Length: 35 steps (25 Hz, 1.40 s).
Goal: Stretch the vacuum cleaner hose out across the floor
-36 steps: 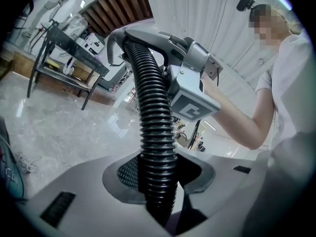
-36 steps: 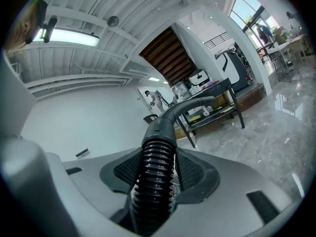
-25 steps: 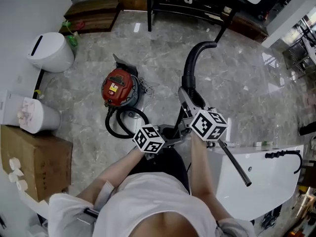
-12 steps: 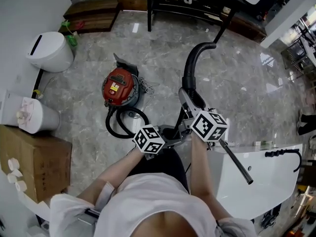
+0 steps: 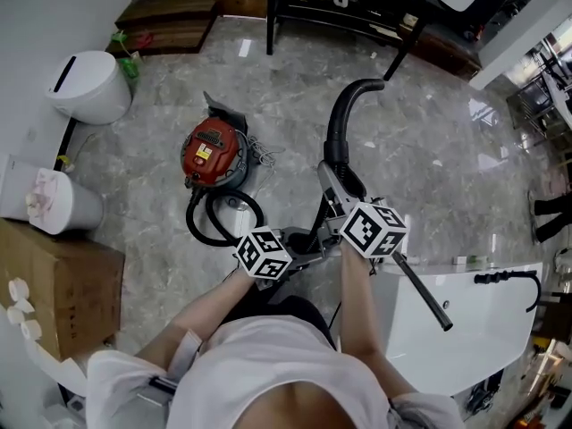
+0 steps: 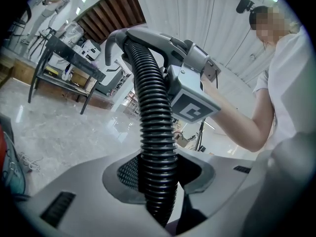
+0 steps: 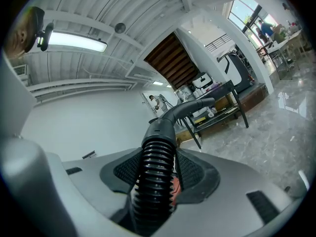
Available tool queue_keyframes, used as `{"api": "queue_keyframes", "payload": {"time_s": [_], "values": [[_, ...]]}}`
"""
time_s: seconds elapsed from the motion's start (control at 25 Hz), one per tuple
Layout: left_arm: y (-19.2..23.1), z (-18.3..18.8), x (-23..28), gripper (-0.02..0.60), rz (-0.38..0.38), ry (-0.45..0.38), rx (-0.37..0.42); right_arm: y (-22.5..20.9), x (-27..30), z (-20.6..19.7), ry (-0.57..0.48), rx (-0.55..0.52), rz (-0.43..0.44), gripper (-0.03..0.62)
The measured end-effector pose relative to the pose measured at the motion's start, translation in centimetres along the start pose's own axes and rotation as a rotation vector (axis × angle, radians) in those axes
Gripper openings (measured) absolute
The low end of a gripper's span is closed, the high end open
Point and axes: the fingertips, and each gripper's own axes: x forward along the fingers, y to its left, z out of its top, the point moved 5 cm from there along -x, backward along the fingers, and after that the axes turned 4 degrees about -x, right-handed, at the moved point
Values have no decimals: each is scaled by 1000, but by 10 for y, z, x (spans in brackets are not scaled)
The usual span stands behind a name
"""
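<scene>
Jaws of left gripper (image 6: 158, 181) and right gripper (image 7: 153, 181) pinch the hose (image 6: 155, 107), held close together.

Two tongs (image 6: 157, 179) (image 7: 154, 179), one hose (image 6: 155, 125), one vacuum (image 5: 213, 153).

The floor (image 5: 465, 132) was shiny grey stone. A white wall (image 5: 27, 16) stood on the left, with a round white bin (image 5: 89, 92) beside it. A brown cardboard box (image 5: 63, 284) sat nearer. A black rack (image 5: 357, 12) and wooden steps (image 5: 170, 25) stood at the far side. A long lamp (image 7: 76, 41) glowed on the white ceiling (image 7: 148, 14). A big window (image 7: 245, 11) was bright.
</scene>
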Motion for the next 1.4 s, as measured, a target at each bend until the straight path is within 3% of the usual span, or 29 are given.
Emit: {"api": "queue_keyframes", "payload": {"time_s": [0.4, 0.84, 1.4], "values": [[-59, -42, 20, 166, -28, 42, 28, 5, -76, -18, 1, 6, -27, 209], [-147, -117, 40, 166, -48, 69, 66, 25, -188, -56, -14, 15, -42, 209], [-255, -214, 42, 166, -5, 39, 94, 74, -312, -114, -11, 22, -17, 209]]}}
